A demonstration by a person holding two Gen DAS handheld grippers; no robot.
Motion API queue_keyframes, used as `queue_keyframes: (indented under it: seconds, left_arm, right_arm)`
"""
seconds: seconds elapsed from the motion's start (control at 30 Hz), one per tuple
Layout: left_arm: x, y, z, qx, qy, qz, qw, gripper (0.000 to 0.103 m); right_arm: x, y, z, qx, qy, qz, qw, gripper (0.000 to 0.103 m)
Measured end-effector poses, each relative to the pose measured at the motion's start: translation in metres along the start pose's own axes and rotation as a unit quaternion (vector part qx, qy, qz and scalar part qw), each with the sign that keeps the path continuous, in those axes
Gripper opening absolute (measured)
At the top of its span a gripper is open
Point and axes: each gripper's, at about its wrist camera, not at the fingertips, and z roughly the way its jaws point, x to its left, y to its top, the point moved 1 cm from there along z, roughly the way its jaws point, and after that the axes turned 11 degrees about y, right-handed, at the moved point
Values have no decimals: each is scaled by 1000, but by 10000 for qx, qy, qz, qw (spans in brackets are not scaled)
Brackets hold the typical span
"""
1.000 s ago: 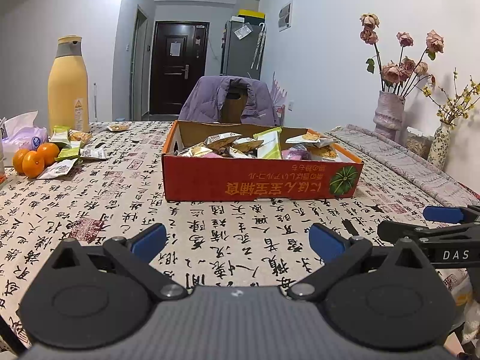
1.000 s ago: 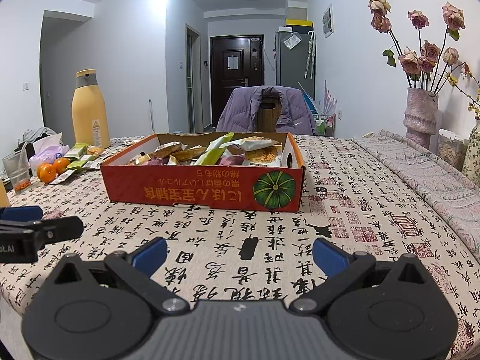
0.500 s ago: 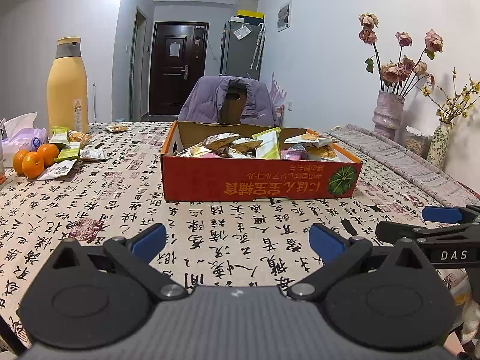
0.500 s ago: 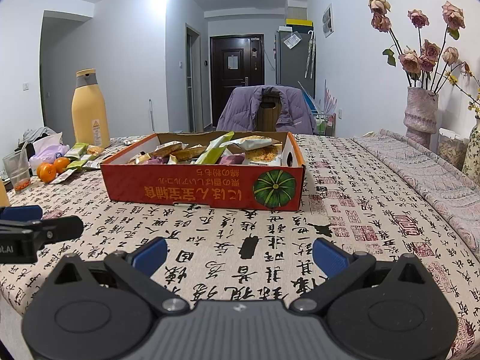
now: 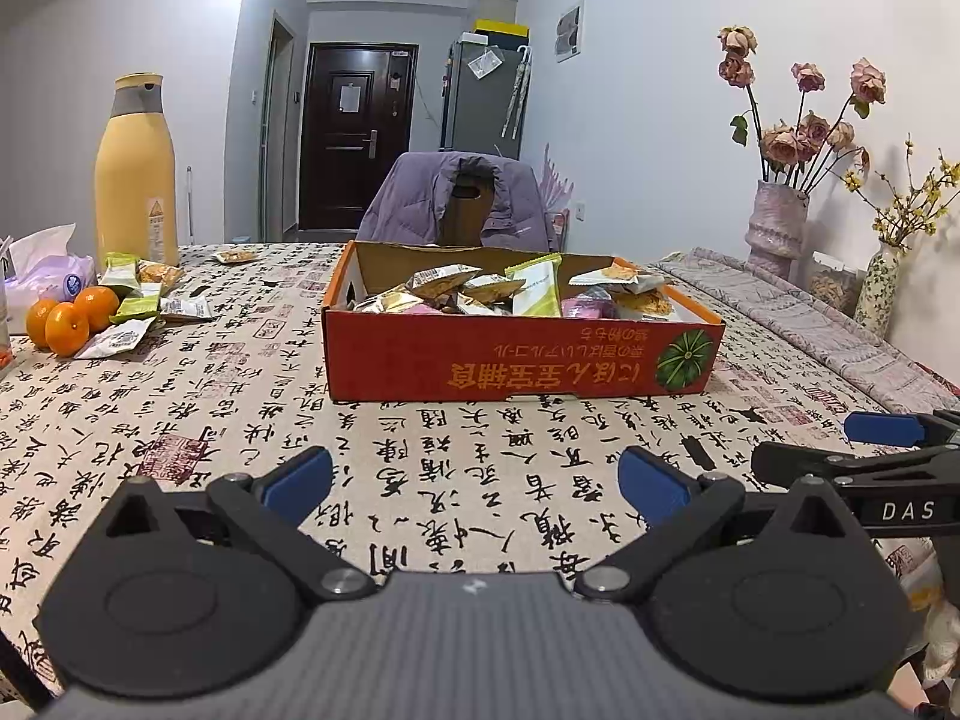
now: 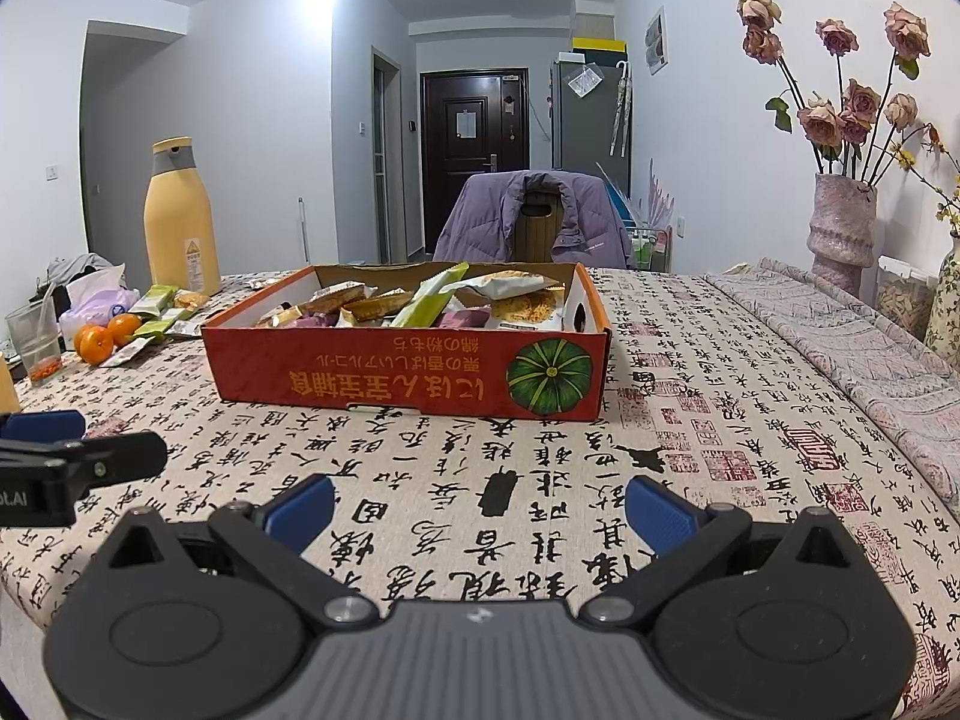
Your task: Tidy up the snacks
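While both grippers, left gripper (image 5: 474, 480) and right gripper (image 6: 477, 510), hover released over calligraphy-print counter (image 6: 690, 420), crinkly snack packets (image 6: 420, 303) fill rectangular red cardboard box (image 6: 408, 381) mid-counter.

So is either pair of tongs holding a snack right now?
No, the left tongs and right tongs are both wide open over the tablecloth, short of the box.

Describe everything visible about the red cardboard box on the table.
The red cardboard box is a shallow open tray with plain brown inner walls and an oval hand hole in one end. Its front shows orange print, upside down, and a green pumpkin picture. It sits flat on the calligraphy tablecloth, loosely heaped with snack packets. Neither tool touches it.
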Motion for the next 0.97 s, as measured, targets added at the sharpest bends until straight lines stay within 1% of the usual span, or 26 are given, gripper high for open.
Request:
queue_keyframes:
  seconds: [0.57,0.73,0.97]
  left_arm:
    - [0,0,0,0,-19,-5,10000,103]
    - [1,-2,0,-9,-91,-6,10000,103]
    - [2,-2,-1,-25,-101,-18,9999,103]
  right_arm:
    - [0,0,0,6,2,-1,10000,103]
    - [0,0,0,8,2,-1,10000,103]
    - [0,-1,-1,32,6,6,10000,103]
